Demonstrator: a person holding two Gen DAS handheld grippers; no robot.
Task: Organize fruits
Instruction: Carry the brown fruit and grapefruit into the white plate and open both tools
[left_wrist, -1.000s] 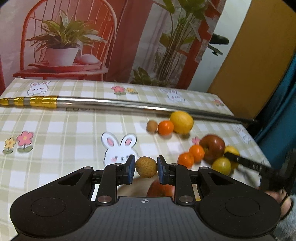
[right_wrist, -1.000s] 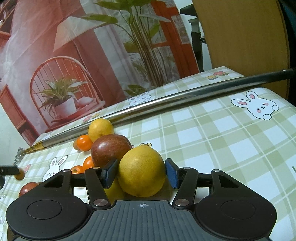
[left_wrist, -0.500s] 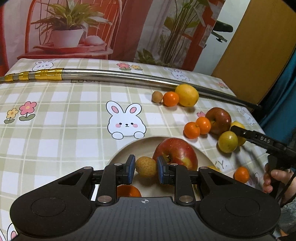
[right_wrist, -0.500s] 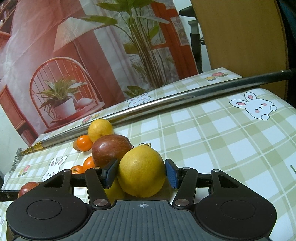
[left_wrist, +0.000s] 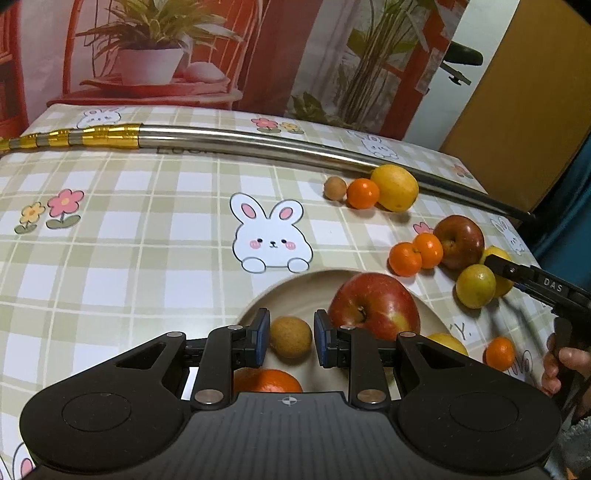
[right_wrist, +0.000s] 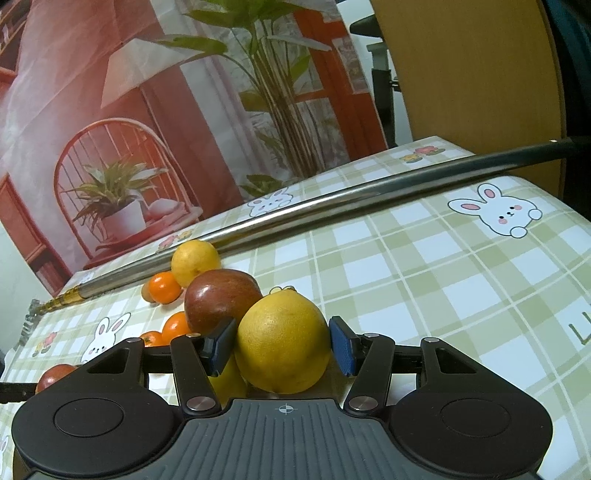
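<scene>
Down over the plate (left_wrist: 430, 314) comes the left hand-held gripper (left_wrist: 291, 334), which a second ago hung out above the rabbit print, and its pads have eased apart, so the small tan fruit (left_wrist: 290, 336) now sits between them with a sliver of daylight on each side, looking released onto the cream dish. Score so far: a big red apple (left_wrist: 373, 306) at 2 o'clock from that fruit, an orange (left_wrist: 267, 380) at 6 o'clock under the gripper body, and a yellow fruit (left_wrist: 447, 341) at the plate's right edge (mostly hidden). Plenty left on the bench (left_wrist: 129, 240): a tan fruit, mandarin and lemon in a row at 1 o'clock by the steel pole (left_wrist: 258, 146), a second cluster of two mandarins, a dark apple and yellow fruits at 3 o'clock, and one lone mandarin near the person's hand. Over there the right hand-held gripper (right_wrist: 282, 349) has not budged; it brackets a large lemon (right_wrist: 282, 349), left pad touching, right pad seemingly just clear, so whether it truly grips I cannot tell. By my reckoning, well under halfway.
</scene>
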